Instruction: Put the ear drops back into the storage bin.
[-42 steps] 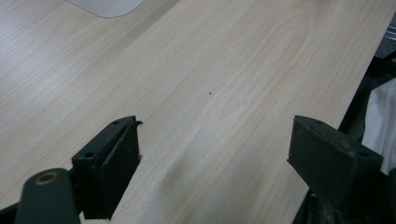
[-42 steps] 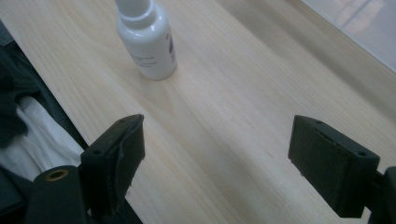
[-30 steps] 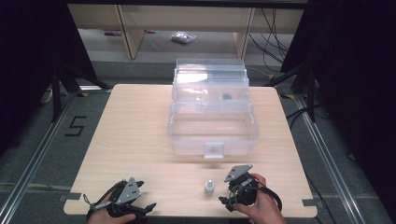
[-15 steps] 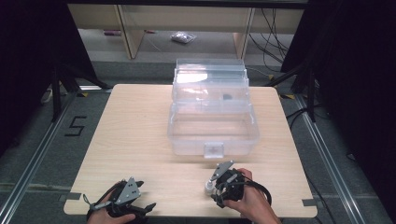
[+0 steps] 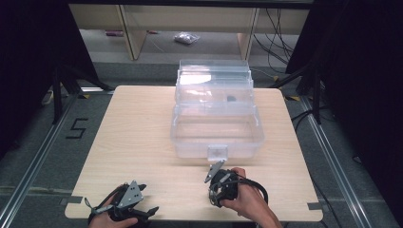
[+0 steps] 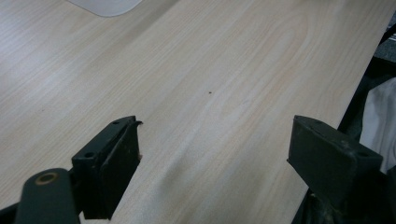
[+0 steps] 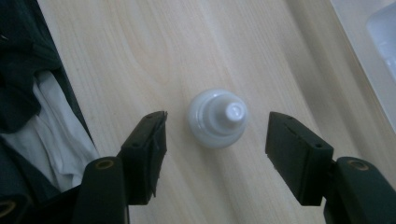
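A small white bottle (image 7: 218, 118) stands upright on the wooden table (image 5: 138, 137), seen from above in the right gripper view. My right gripper (image 7: 218, 125) is open and tipped down over it, one jaw on each side, neither touching it. In the high view this right gripper (image 5: 215, 195) sits near the table's front edge, just in front of a clear plastic box (image 5: 216, 130) with its lid open, and it covers the bottle. My left gripper (image 5: 148, 212) lies at the front left, open. In its own view the left gripper (image 6: 217, 130) has only bare wood between its jaws.
The box's latch tab (image 5: 217, 152) faces the front edge. A small dark item (image 5: 231, 98) lies in the box's raised rear part. Behind the table are a shelf unit and a plastic bag (image 5: 184, 38) on the floor. A taped "5" (image 5: 76, 128) marks the floor at left.
My right gripper has swung left and tipped down over the white bottle, which now sits between its open jaws and is covered in the high view. The left gripper has stayed put.
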Tool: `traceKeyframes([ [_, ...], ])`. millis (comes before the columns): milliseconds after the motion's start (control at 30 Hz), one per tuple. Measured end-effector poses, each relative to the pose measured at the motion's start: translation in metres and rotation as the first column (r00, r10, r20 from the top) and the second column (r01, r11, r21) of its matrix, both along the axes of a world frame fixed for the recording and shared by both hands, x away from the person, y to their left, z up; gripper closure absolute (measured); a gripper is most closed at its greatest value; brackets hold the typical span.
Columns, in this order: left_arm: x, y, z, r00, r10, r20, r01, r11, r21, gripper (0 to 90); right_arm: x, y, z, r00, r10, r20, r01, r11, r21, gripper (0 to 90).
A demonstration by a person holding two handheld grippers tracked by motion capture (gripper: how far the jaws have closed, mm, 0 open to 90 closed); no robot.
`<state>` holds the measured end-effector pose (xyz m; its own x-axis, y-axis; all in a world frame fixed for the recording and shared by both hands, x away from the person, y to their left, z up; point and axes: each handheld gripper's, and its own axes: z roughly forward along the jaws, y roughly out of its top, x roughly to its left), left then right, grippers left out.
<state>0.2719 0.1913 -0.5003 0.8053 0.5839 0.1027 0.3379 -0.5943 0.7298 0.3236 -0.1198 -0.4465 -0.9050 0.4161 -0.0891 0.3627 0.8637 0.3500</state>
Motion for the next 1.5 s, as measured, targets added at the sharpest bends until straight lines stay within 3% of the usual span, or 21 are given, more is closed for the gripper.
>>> traceKeyframes([
  [300, 0.000, 0.000, 0.000, 1.0000, -0.003, -0.003, 0.003, 1.0000, -0.001, 16.2, 0.006, 0.006, -0.003, 0.9995, 0.028, -0.014, -0.028, 0.9993, -0.024, 44.4],
  [333, 0.000, 0.000, 0.000, 1.0000, -0.003, -0.003, 0.003, 1.0000, -0.001, 16.2, 0.007, 0.007, -0.003, 0.9992, 0.023, -0.032, -0.024, 0.9992, -0.033, 45.5],
  [400, 0.000, 0.000, 0.000, 1.0000, -0.003, -0.003, 0.003, 1.0000, -0.002, 16.2, 0.008, 0.007, -0.004, 0.9993, 0.033, -0.017, -0.034, 0.9988, -0.034, 45.9],
  [433, 0.000, 0.000, 0.000, 1.0000, -0.005, -0.004, 0.005, 1.0000, -0.003, 16.2, 0.008, 0.008, -0.004, 0.9990, 0.021, -0.038, -0.023, 0.9990, -0.039, 47.1],
  [467, 0.000, 0.000, 0.000, 1.0000, -0.004, -0.003, 0.004, 1.0000, 0.000, 16.2, 0.009, 0.009, -0.005, 0.9983, 0.052, -0.027, -0.053, 0.9977, -0.041, 47.4],
  [500, 0.000, 0.000, 0.000, 1.0000, -0.004, -0.003, 0.004, 1.0000, 0.000, 16.2, 0.009, 0.010, -0.005, 0.9987, 0.033, -0.038, -0.035, 0.9985, -0.043, 48.0],
  [600, 0.000, 0.000, 0.000, 1.0000, -0.002, -0.003, 0.002, 1.0000, -0.001, 16.2, 0.010, 0.013, -0.007, 0.9980, 0.048, -0.041, -0.050, 0.9973, -0.054, 50.1],
  [833, 0.000, 0.000, 0.000, 1.0000, -0.004, -0.003, 0.004, 1.0000, -0.002, 16.2, 0.010, 0.015, -0.009, 0.9978, 0.027, -0.060, -0.032, 0.9966, -0.077, 53.8],
  [1033, -0.001, -0.001, 0.000, 1.0000, -0.004, -0.002, 0.003, 0.9999, -0.014, 16.2, 0.012, 0.016, -0.011, 0.9962, 0.060, -0.063, -0.064, 0.9953, -0.073, 59.4],
  [1133, -0.001, -0.002, -0.001, 0.9998, 0.009, -0.018, -0.009, 0.9999, -0.011, 16.2, 0.010, 0.017, -0.008, 0.9975, 0.021, -0.067, -0.026, 0.9962, -0.083, 60.0],
  [1167, 0.000, -0.001, -0.001, 1.0000, -0.005, -0.004, 0.005, 1.0000, 0.006, 16.3, 0.012, 0.016, -0.007, 0.9969, 0.048, -0.062, -0.053, 0.9960, -0.072, 60.0],
  [1233, 0.000, -0.001, -0.001, 0.9999, 0.000, -0.012, 0.000, 1.0000, 0.001, 16.2, 0.011, 0.015, -0.005, 0.9975, 0.031, -0.064, -0.036, 0.9961, -0.080, 60.0],
  [1300, 0.000, -0.001, -0.001, 1.0000, -0.006, -0.003, 0.006, 1.0000, -0.008, 16.3, 0.013, 0.012, -0.003, 0.9970, 0.052, -0.058, -0.055, 0.9969, -0.056, 60.0],
  [1367, -0.001, 0.000, 0.000, 1.0000, -0.002, -0.009, 0.002, 1.0000, -0.006, 16.3, 0.014, 0.009, 0.001, 0.9979, 0.023, -0.060, -0.026, 0.9984, -0.049, 60.0],
  [1500, -0.001, -0.001, -0.002, 0.9999, 0.001, -0.011, -0.001, 0.9999, -0.012, 16.3, 0.017, 0.006, 0.005, 0.9969, 0.060, -0.052, -0.061, 0.9978, -0.024, 60.1],
])
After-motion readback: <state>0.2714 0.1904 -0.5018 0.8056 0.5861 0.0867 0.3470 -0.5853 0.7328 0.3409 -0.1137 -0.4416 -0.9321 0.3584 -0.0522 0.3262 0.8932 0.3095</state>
